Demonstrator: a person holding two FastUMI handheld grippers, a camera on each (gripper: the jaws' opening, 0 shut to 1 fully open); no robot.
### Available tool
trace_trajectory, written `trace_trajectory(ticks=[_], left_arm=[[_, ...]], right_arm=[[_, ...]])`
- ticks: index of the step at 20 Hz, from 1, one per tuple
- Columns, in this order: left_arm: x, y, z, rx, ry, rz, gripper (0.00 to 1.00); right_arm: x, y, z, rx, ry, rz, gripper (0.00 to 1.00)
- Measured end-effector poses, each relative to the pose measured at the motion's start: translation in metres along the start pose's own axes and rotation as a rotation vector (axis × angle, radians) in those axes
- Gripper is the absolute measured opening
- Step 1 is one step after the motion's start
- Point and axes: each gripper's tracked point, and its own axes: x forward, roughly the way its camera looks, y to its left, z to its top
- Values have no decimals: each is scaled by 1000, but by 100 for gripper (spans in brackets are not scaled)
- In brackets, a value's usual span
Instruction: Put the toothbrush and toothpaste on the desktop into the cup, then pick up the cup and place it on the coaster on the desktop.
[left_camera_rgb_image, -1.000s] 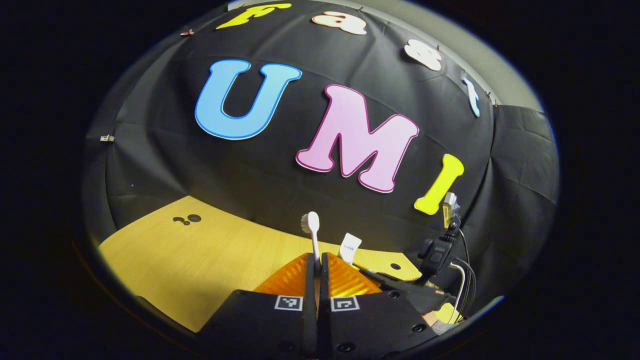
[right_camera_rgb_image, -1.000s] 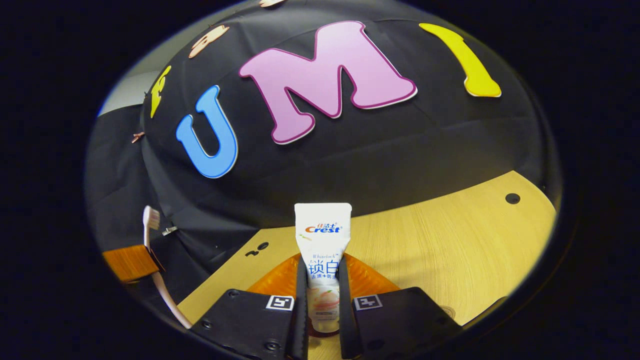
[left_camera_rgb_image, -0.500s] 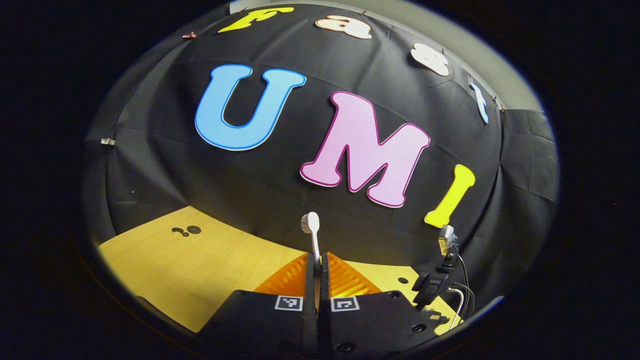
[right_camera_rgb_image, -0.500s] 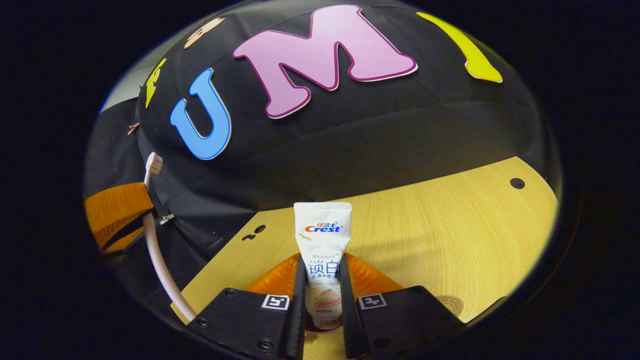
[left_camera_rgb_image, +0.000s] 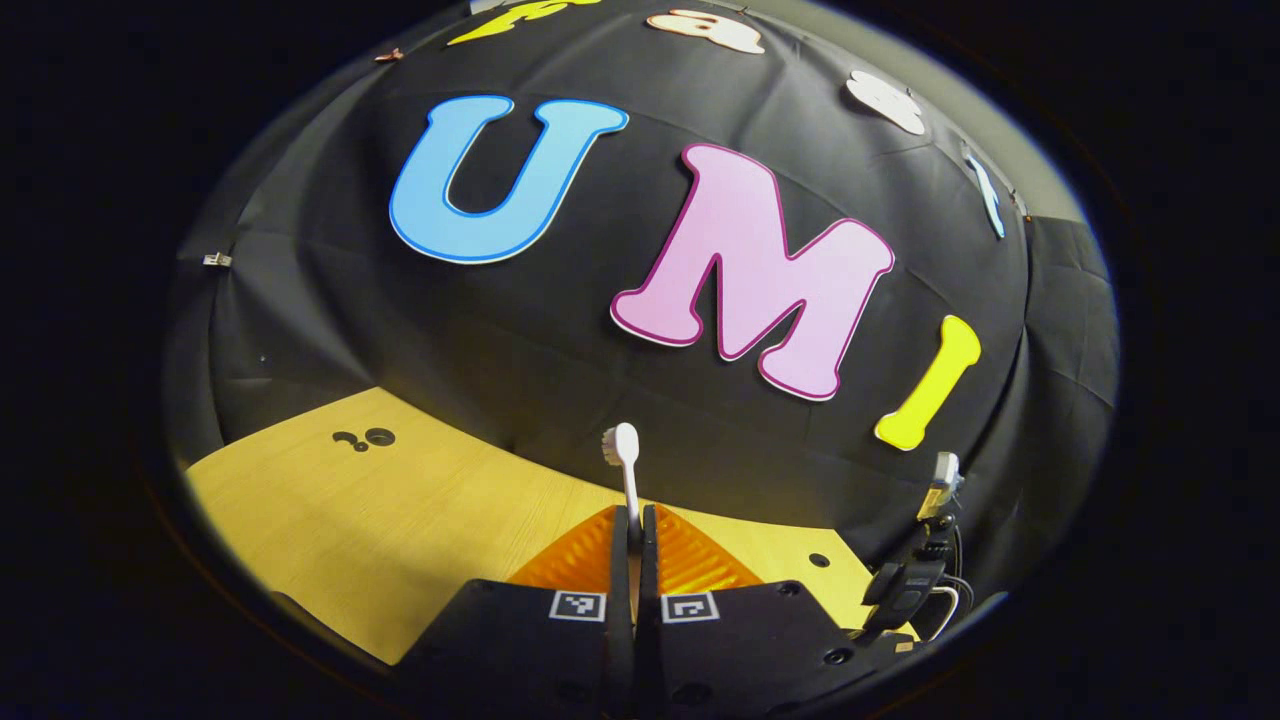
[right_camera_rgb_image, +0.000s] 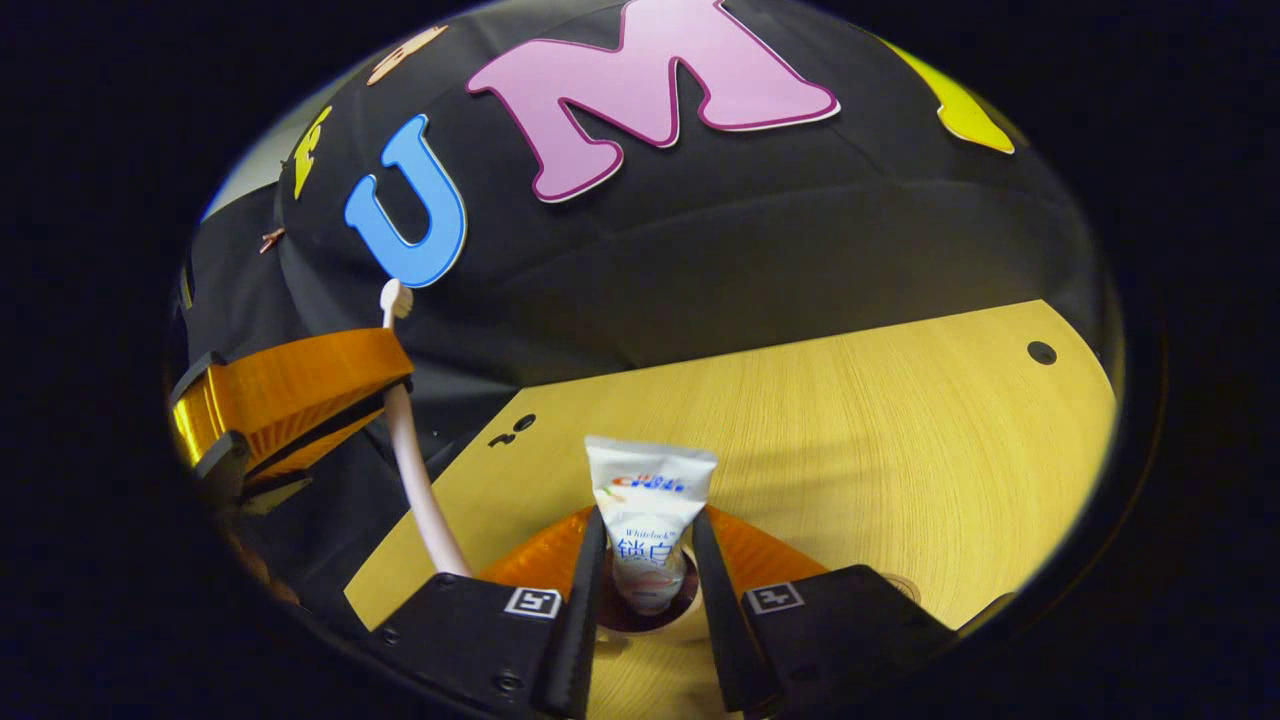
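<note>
Gripping the slim white toothbrush (left_camera_rgb_image: 626, 470), the left gripper (left_camera_rgb_image: 634, 540) is clamped; right gripper (right_camera_rgb_image: 647, 560) spread apart, glossy toothpaste (right_camera_rgb_image: 648, 520) tube standing in the round cup (right_camera_rgb_image: 640, 618); bare woodgrain desktop (right_camera_rgb_image: 880, 450) beyond.

A light wood-grain surface (right_camera_rgb_image: 880, 430) with small dark holes (right_camera_rgb_image: 1041, 352) fills the lower frame, black wall cloth (left_camera_rgb_image: 560, 340) above it

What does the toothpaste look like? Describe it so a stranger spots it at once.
Find the wooden desktop in the right gripper view, then the right gripper at its near edge. The toothpaste stands upright between that gripper's fingers. It is a wide, flat white tube, unlike the thin toothbrush clamped in the left gripper.
</note>
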Motion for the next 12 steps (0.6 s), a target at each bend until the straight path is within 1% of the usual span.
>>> trace_trajectory(ticks=[1,2,3,5,6,7,8,9,12], left_arm=[[3,0,-2,1,0,5,6],[6,0,-3,3,-1,9,6],[6,0,-4,5,-3,12,6],[7,0,-4,7,-6,17,6],[7,0,-4,7,-8,18,6],[9,0,-5,7,-10,19,6],[10,0,-5,4,-12,21,6],[12,1,-7,2,-13,26,6],[19,4,-10,-7,-20,40,6]], right_arm=[[-2,-1,-3,-8,13,2,55],[-5,0,-4,-15,18,8,58],[-8,0,-2,-15,17,10,58],[-17,0,7,23,9,18,59],[-22,2,13,47,2,27,54],[-27,2,19,58,-7,31,65],[-36,0,22,56,-12,30,56],[-46,-3,25,47,-12,28,65],[-82,-14,23,25,2,25,66]])
